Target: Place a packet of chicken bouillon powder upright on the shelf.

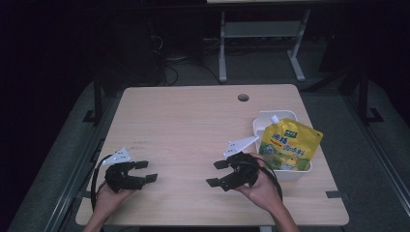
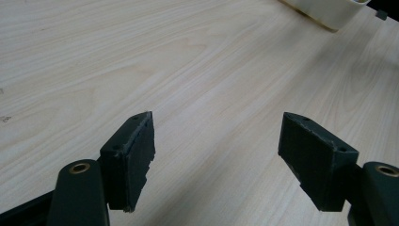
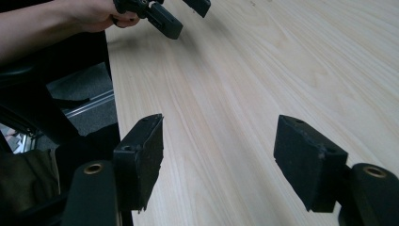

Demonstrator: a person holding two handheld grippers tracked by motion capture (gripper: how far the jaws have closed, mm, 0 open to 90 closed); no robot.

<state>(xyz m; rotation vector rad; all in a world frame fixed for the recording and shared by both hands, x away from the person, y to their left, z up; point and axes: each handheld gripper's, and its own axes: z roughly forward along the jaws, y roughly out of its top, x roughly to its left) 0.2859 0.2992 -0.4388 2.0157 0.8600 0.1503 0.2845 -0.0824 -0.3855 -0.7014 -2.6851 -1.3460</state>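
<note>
While both hover over the counter (image 1: 193, 116), the left gripper (image 1: 148, 171) and right gripper (image 1: 217, 173) hold nothing. Their jaws stand wide. The yellow pouch (image 1: 287, 145) sits in the white tub (image 1: 290, 171).

tabletop (image 1: 193, 121): pale wood-grain, smooth, matt
pouch (image 1: 288, 144): glossy yellow printed plastic
bin (image 1: 270, 117): smooth white plastic, right edge
left gripper (image 2: 216, 150): matt black, pads rough-edged
right gripper (image 3: 219, 155): matt black, pads slightly scuffed
</note>
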